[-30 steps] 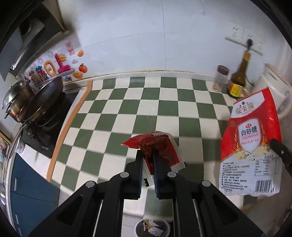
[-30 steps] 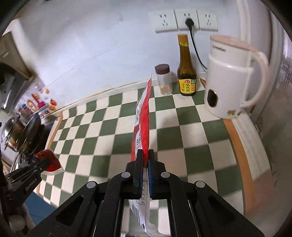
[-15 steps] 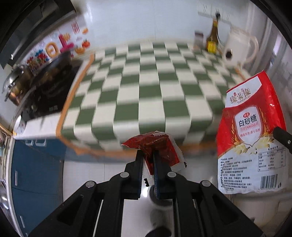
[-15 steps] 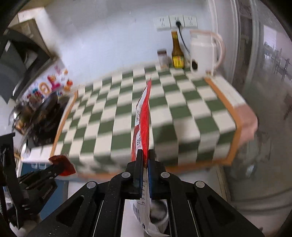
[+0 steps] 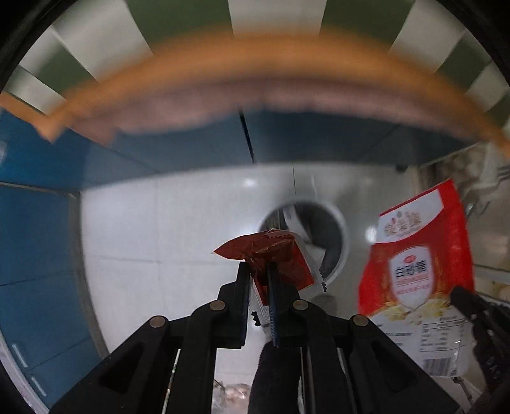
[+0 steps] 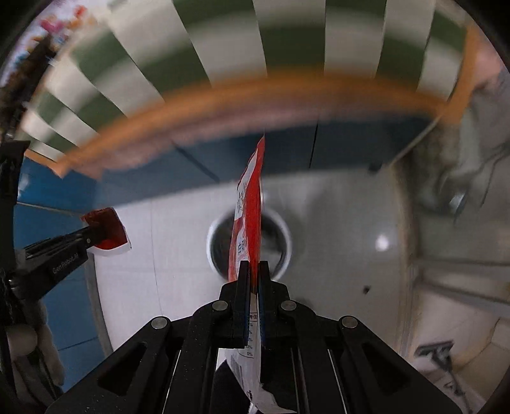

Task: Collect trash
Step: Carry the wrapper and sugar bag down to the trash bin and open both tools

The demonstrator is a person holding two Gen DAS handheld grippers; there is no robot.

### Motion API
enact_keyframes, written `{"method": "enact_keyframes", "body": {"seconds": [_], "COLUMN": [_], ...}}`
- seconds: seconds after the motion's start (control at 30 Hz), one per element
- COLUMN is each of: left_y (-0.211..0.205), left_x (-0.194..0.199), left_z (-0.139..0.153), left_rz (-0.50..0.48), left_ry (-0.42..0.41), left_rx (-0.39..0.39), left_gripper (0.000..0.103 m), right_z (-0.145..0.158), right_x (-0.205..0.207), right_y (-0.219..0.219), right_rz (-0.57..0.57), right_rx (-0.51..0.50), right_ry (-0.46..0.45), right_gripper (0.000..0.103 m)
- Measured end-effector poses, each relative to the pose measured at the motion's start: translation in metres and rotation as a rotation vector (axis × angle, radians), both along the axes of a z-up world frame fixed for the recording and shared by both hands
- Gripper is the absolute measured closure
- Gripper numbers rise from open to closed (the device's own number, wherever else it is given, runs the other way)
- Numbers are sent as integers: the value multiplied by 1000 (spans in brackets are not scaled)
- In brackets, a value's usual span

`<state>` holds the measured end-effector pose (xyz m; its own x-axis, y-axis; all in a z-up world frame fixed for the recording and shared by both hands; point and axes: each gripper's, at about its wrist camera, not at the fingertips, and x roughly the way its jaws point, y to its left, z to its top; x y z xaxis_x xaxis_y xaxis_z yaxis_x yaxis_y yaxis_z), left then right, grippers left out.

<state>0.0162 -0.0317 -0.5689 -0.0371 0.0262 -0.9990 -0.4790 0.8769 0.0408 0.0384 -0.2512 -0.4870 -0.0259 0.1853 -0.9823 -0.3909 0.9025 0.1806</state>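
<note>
My left gripper (image 5: 258, 266) points down at the floor, shut on a crumpled dark red sachet (image 5: 267, 251). From the right wrist view that same sachet (image 6: 106, 231) shows at the left, pinched in the left gripper (image 6: 94, 234). My right gripper (image 6: 254, 266) is shut on a red and white sugar bag (image 6: 250, 216), seen edge-on. The same bag (image 5: 417, 280) hangs flat at the right of the left wrist view. A round white trash bin (image 5: 331, 235) stands on the floor below both grippers; the bin (image 6: 280, 242) lies right behind the bag.
The green and white checkered counter (image 5: 274, 22) with an orange front edge (image 5: 255, 51) arches across the top, blurred. Blue cabinet doors (image 5: 38, 254) run below it and down the left. White floor tiles (image 5: 165, 229) surround the bin. A grey threshold (image 6: 408, 254) borders the right.
Both grippers dropped from above the counter to below its front edge and tipped downward. The counter top slid up out of view; the floor and bin came into the centre. Both grips held.
</note>
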Motion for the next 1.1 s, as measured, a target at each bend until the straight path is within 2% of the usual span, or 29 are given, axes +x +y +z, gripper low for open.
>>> {"method": "enact_keyframes", "body": {"seconds": [0.07, 0.1, 0.13, 0.17, 0.23, 0.3, 0.37, 0.47, 0.5, 0.57, 0.6, 0.63, 0.7, 0.73, 0.77, 0.8, 0.87, 0.97, 1.1], "left_y": [0, 0, 0, 0, 0, -2, 0, 4, 6, 9, 12, 13, 20, 20, 20, 20, 17, 18, 10], "left_x": [4, 5, 6, 6, 6, 5, 5, -1, -2, -2, -3, -4, -2, -3, -3, -2, -5, -7, -20], "left_z": [-74, -103, -138, -173, -223, -272, -308, -333, -338, -338, -333, -328, -313, -304, -294, -285, -260, -222, -164], "left_rz": [11, 10, 13, 25, 24, 14, 10, 31, 39, 56, 64, 72, 101, 104, 100, 101, 105, 107, 126], "left_ry": [65, 84, 113, 143, 181, 226, 258, 256, 253, 238, 226, 211, 171, 169, 164, 155, 134, 103, 69], "left_rx": [-66, -98, -142, -180, -227, -258, -277, -310, -310, -310, -307, -296, -319, -297, -273, -262, -249, -197, -136], "left_gripper": [95, 95, 95, 95, 94, 93, 92, 90, 90, 81, 65, 45, 28, 18, 15, 11, 9, 9, 9], "right_z": [-64, -99, -141, -168, -233, -278, -321, -365, -377, -394, -400, -404, -402, -397, -392, -384, -364, -330, -271], "right_x": [1, 2, 4, 6, 8, 10, 11, 17, 18, 24, 28, 31, 35, 37, 40, 42, 43, 44, 39], "right_y": [0, 1, 2, 4, 11, 19, 28, 42, 47, 54, 54, 54, 53, 50, 48, 47, 44, 36, 22], "right_rz": [-17, -27, -36, -42, -41, -28, -8, 5, 5, -2, -2, -8, -11, -15, -15, -12, -1, 27, 50], "right_rx": [-16, -29, -46, -55, -86, -110, -138, -159, -164, -169, -176, -175, -179, -179, -175, -169, -161, -177, -191], "right_ry": [56, 75, 104, 121, 153, 175, 194, 206, 213, 229, 235, 239, 254, 258, 257, 256, 231, 166, 87], "right_gripper": [99, 99, 99, 99, 99, 99, 99, 99, 99, 98, 98, 97, 91, 90, 82, 63, 39, 30, 4]}}
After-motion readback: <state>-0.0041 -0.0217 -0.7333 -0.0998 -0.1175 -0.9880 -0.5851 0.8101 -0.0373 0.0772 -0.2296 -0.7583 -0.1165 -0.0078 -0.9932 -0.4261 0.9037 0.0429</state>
